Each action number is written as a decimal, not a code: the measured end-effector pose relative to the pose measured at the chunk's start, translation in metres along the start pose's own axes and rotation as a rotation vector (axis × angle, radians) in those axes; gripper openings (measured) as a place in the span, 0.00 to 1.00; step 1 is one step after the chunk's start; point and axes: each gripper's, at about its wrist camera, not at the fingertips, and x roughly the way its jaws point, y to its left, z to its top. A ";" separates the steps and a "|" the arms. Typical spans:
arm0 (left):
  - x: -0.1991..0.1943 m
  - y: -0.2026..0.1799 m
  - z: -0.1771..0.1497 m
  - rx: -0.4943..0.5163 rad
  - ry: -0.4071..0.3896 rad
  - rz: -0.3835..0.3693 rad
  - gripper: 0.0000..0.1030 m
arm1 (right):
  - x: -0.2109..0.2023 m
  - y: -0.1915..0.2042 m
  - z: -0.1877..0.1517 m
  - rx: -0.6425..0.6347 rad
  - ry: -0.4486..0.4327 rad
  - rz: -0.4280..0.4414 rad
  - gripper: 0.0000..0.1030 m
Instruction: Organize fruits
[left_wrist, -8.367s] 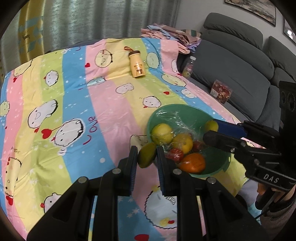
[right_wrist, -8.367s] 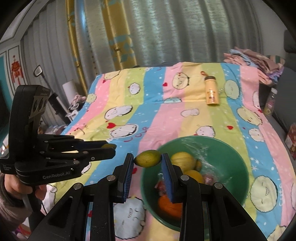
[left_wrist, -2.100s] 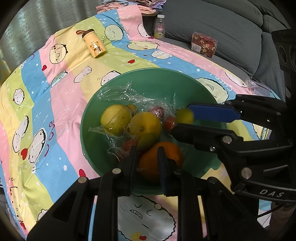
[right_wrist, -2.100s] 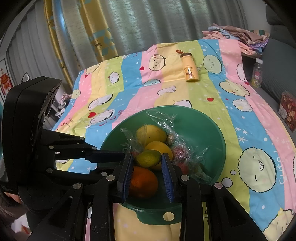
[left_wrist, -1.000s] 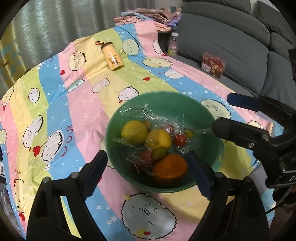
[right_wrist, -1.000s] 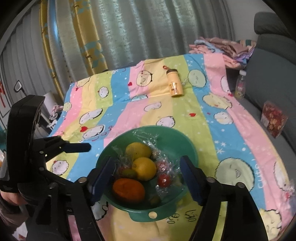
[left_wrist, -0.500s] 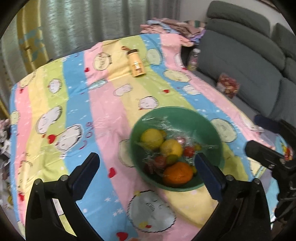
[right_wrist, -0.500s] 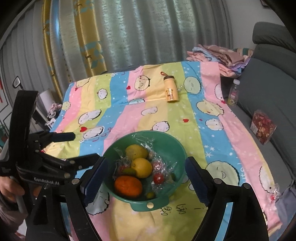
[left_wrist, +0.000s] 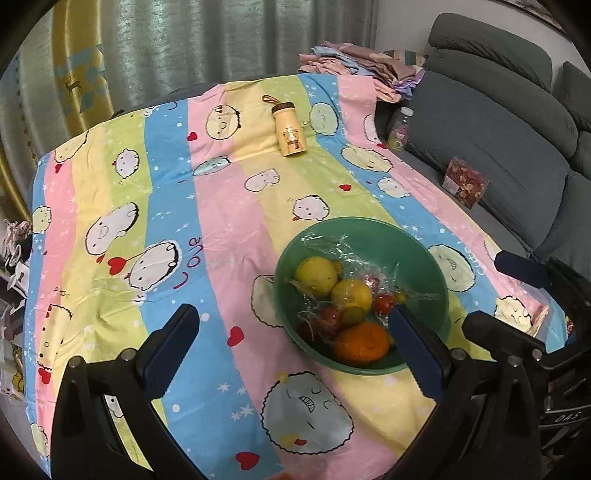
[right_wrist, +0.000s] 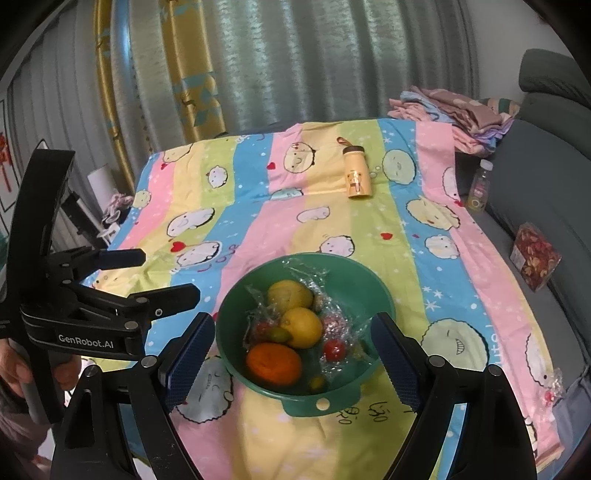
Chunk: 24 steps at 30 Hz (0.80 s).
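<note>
A green bowl (left_wrist: 424, 266) (right_wrist: 364, 291) stands on the striped cartoon cloth. It holds two yellow fruits (left_wrist: 316, 271) (right_wrist: 301, 326), an orange (left_wrist: 362, 345) (right_wrist: 273, 363), a small green fruit (left_wrist: 352, 314) (right_wrist: 279, 335), red tomatoes (left_wrist: 384, 302) (right_wrist: 334, 349) and crumpled clear wrap. My left gripper (left_wrist: 291, 325) (right_wrist: 170, 275) hovers open at the bowl's near left, nothing between its fingers. My right gripper (right_wrist: 291, 332) (left_wrist: 484, 290) hangs wide open over the bowl's near rim, empty too.
A yellow bottle (left_wrist: 290, 129) (right_wrist: 356, 177) lies at the far side of the cloth. A grey sofa (left_wrist: 498, 122) at the right carries a clear bottle (left_wrist: 399, 129), a red packet (left_wrist: 465, 181) and folded clothes (left_wrist: 362, 64). A person's hand (right_wrist: 14, 369) grips the left handle.
Both grippers held small green fruits, lowered them into the bowl and let go. Since a second ago both have opened wider and drawn back and up from the bowl.
</note>
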 end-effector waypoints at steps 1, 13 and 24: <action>0.000 0.000 0.000 -0.001 0.002 0.000 1.00 | 0.001 0.000 0.000 -0.001 0.002 0.001 0.84; 0.010 -0.004 0.000 0.020 0.040 0.010 1.00 | 0.013 -0.001 -0.001 0.002 0.027 0.005 0.84; 0.017 -0.008 0.000 0.036 0.048 0.036 1.00 | 0.021 -0.001 -0.003 0.003 0.039 0.011 0.84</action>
